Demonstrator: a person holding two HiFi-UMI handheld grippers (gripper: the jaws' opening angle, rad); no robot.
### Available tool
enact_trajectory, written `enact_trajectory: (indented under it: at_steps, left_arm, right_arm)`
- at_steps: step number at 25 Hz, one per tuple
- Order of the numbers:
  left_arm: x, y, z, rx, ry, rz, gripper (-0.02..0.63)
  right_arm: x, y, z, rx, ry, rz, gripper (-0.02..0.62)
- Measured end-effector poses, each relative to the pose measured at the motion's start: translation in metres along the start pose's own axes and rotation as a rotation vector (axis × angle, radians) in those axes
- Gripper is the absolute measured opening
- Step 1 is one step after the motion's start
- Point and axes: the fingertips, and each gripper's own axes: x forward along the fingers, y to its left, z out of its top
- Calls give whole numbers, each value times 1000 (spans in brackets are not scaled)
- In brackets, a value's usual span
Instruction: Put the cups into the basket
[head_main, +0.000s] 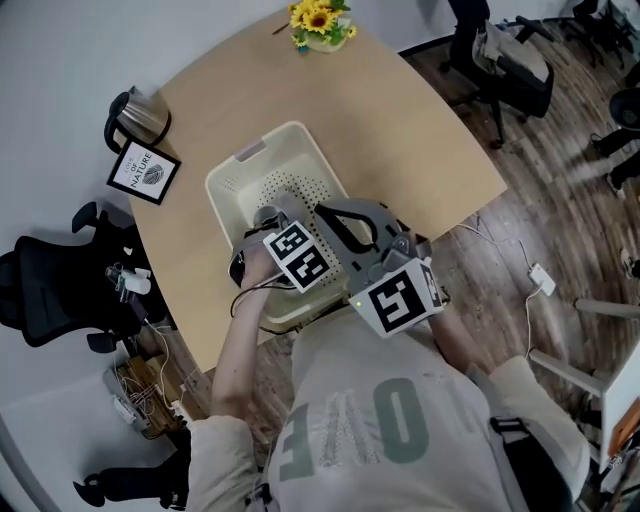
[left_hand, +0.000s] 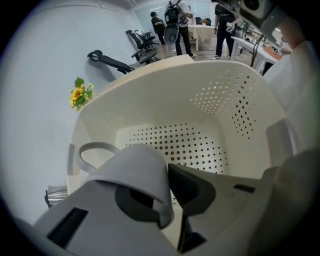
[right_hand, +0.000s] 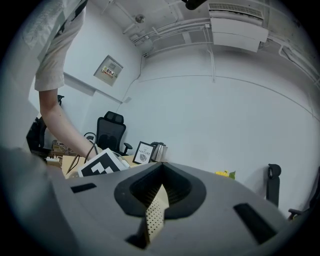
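basket (head_main: 262, 150) on table (head_main: 400, 120) | left gripper (head_main: 272, 218) inside it | right gripper (head_main: 335, 218) at its rim

A bunch of sunflowers (head_main: 320, 22) stands at the far edge of the light wooden table (head_main: 420, 130). At its left edge, a steel kettle (head_main: 140, 118) and a framed print (head_main: 144, 171) stand side by side — a black office chair (head_main: 50, 290) stands beyond them

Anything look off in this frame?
Two things. The cup in the left tool is tipped over with its mouth toward the camera, and is pinched by its wall above the basket. The right tool is clamped on the basket's perforated wall, not on a cup. No spill or damage shows.
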Motion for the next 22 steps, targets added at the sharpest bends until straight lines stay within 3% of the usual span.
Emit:
enact_trajectory:
  at_steps: [12,22]
  left_arm:
    - [37,-22,-13,136,125,-96,64]
    - [36,-15,-9,125,68,-66,83]
  right_arm:
    - [-2,-3,-5,-4,16,-3,-2]
    - [0,-6,-2,-14,15,-4,-2]
